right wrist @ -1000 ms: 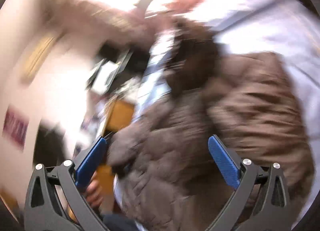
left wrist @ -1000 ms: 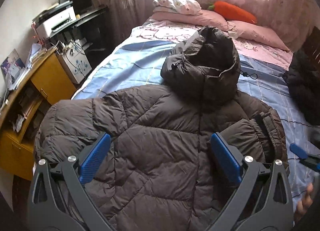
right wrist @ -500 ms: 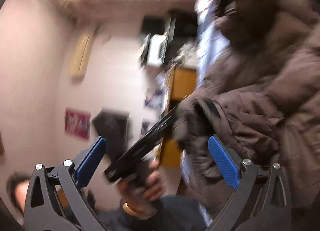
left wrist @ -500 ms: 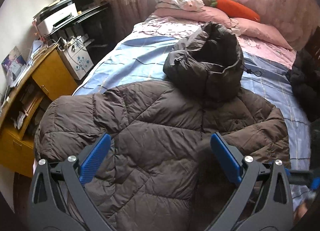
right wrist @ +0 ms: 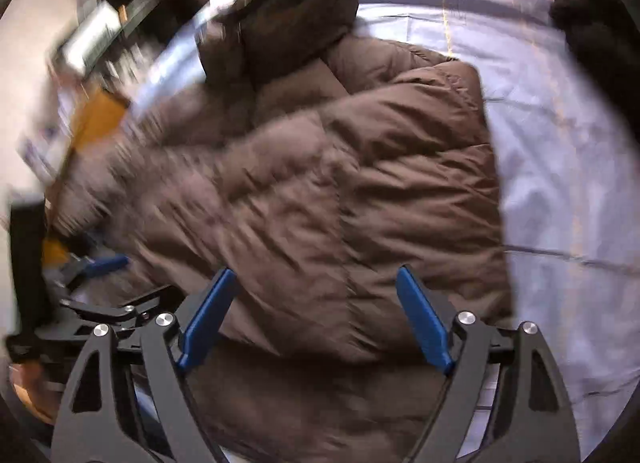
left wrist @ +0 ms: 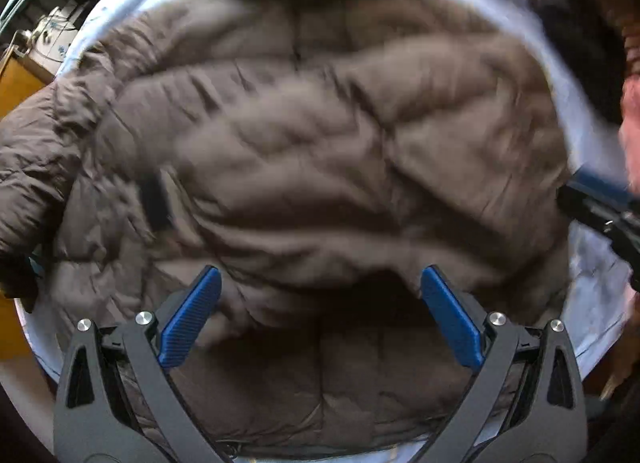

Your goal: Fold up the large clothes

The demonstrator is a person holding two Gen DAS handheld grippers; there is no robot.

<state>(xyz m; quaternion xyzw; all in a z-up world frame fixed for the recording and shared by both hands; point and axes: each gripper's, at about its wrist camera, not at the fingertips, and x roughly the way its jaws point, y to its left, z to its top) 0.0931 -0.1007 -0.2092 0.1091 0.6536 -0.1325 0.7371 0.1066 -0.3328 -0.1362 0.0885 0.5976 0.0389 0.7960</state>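
Left gripper point(left wrist: 320, 315) is aimed pretty much straight down at the brown puffer jacket point(left wrist: 320, 143), jaws spread wide with nothing pinched. The puffy fabric sits right below and between the blue pads point(left wrist: 188, 319), but I can't tell if they actually touch it. Lots of motion blur here.

Right gripper point(right wrist: 316, 315) is also tilted down over the jacket point(right wrist: 320, 191). Its jaws are closing but the gap is wide, and nothing is clamped between them, just jacket underneath. In the right view the left gripper point(right wrist: 100, 287) pokes in low, off the left jaw; in the left view the right gripper point(left wrist: 600, 211) shows far out past the right jaw, beside the jacket's edge.

The jacket lies spread on the bed point(right wrist: 560, 143), over a pale blue sheet. From the right gripper, its long axis runs away from the jaws, hood point(right wrist: 280, 11) at the far end, hem nearest the jaws. One side looks folded in, giving a fairly straight edge out past the right jaw, with open sheet beyond it. On the left jaw's side the jacket reaches the bed edge, with a yellow cabinet point(right wrist: 96, 119) beyond.
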